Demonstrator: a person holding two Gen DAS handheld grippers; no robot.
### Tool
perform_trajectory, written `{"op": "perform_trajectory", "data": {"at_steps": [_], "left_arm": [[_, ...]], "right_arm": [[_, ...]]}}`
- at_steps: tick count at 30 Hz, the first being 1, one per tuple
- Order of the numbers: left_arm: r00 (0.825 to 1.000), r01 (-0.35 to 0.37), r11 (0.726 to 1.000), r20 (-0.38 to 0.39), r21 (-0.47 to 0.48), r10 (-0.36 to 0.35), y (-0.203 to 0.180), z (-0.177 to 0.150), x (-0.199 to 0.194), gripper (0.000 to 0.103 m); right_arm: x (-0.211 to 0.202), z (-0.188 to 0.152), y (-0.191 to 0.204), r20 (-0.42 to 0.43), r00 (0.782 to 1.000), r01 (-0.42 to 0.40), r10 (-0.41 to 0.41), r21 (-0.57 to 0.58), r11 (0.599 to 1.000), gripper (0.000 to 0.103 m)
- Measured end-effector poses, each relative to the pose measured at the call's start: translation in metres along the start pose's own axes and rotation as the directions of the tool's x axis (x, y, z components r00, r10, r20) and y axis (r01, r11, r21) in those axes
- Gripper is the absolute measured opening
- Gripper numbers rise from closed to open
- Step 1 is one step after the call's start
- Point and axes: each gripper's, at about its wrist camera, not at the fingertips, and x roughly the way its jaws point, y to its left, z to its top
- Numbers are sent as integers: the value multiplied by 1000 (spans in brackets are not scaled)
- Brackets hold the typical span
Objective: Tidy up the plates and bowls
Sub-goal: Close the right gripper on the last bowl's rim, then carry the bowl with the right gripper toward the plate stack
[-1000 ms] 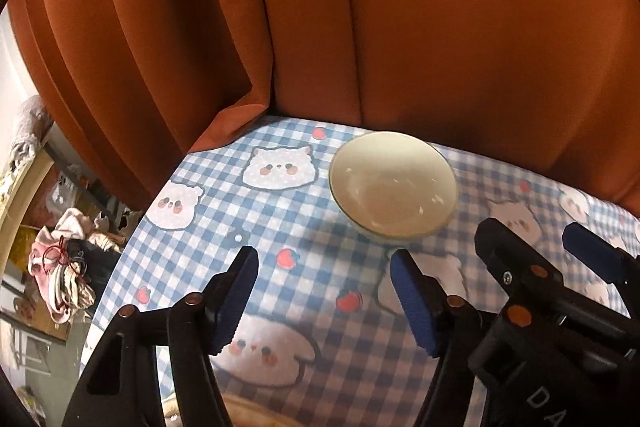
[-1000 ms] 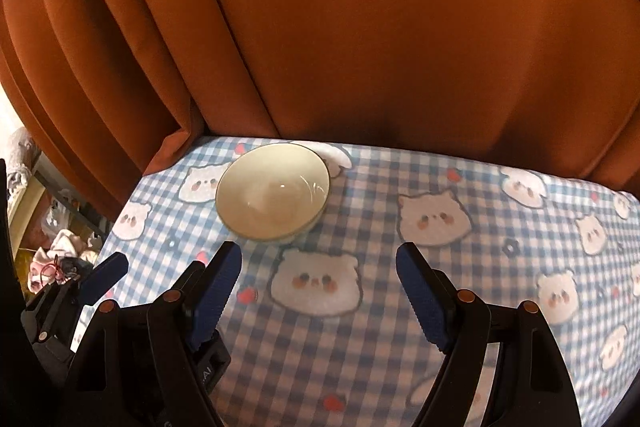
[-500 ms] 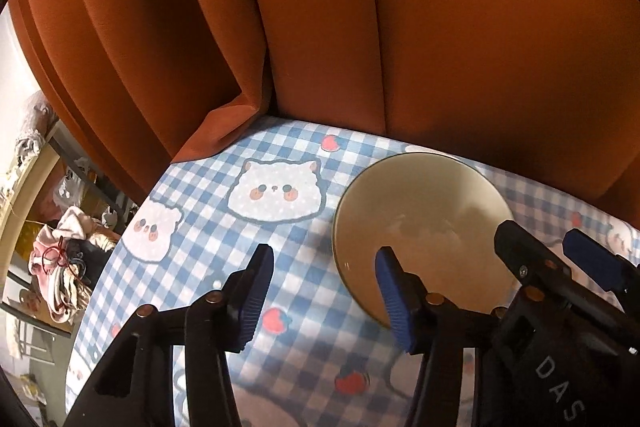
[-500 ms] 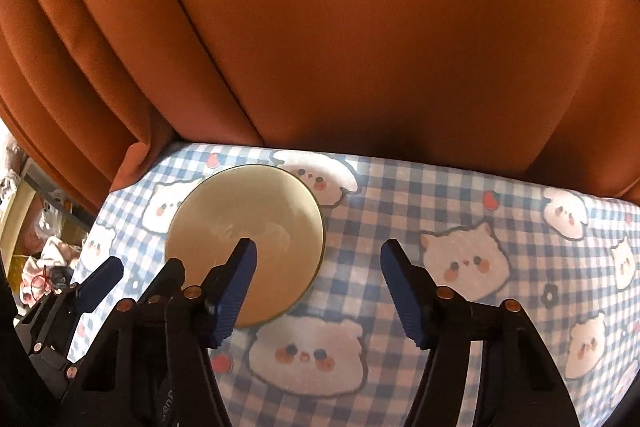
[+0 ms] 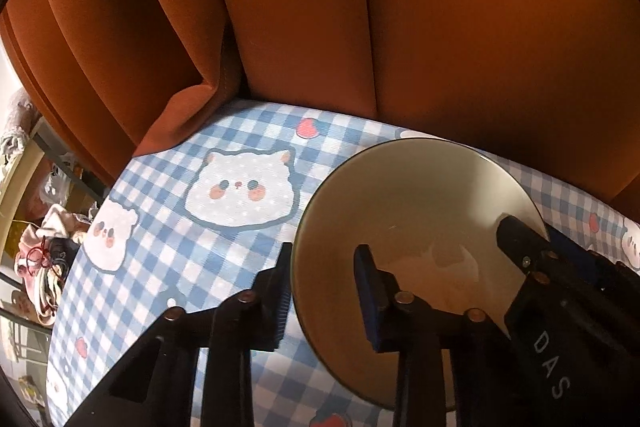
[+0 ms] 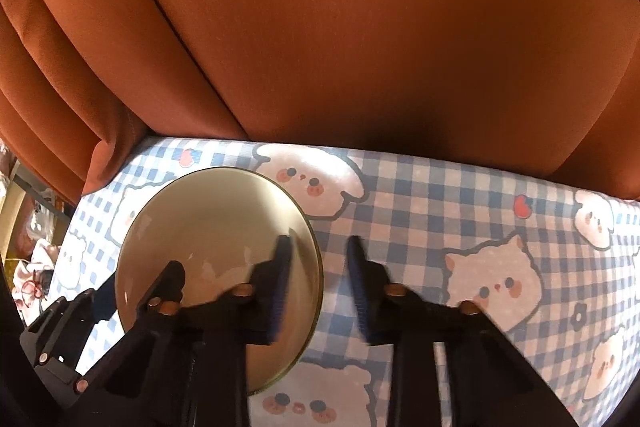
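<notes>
The jaws of the left gripper [image 5: 324, 291] are closing over the left rim of the cream bowl [image 5: 420, 211], and the jaws of the right gripper [image 6: 318, 287] are closing over its right rim, though a small gap can be seen at each side, so nothing is gripped yet. The bowl is set on the checked tablecloth [image 6: 420, 211] near the orange curtain [image 6: 340, 27] (no plates or other bowls are seen). The sorting is judged to be barely begun: the bowl has yet to be lifted and put away.

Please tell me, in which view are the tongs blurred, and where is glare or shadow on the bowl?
Right wrist view: right tongs smeared by motion, closing astride the bowl rim. Left wrist view: left tongs sharp, also closing; pale reflection on the bowl floor, far tablecloth shadowed.
</notes>
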Motion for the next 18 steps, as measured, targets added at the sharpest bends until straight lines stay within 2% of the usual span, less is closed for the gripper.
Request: {"op": "perform_trajectory", "data": {"at_steps": [2,4,18], "left_arm": [[1000,-3,1000,-6,-4,3,1,0,1,18],[1000,4,1000,-10,-12,-4,3,0,2,18],[1000,10,1000,-24,7,-10,4,0,-10,17]], "right_arm": [[1,0,0,-1,1000,-14,14,1,1000,26],[3,0,1,1,999,-39,39,-6,999,17],[-5,0,3,11,998,-55,55,7,998,17]]}}
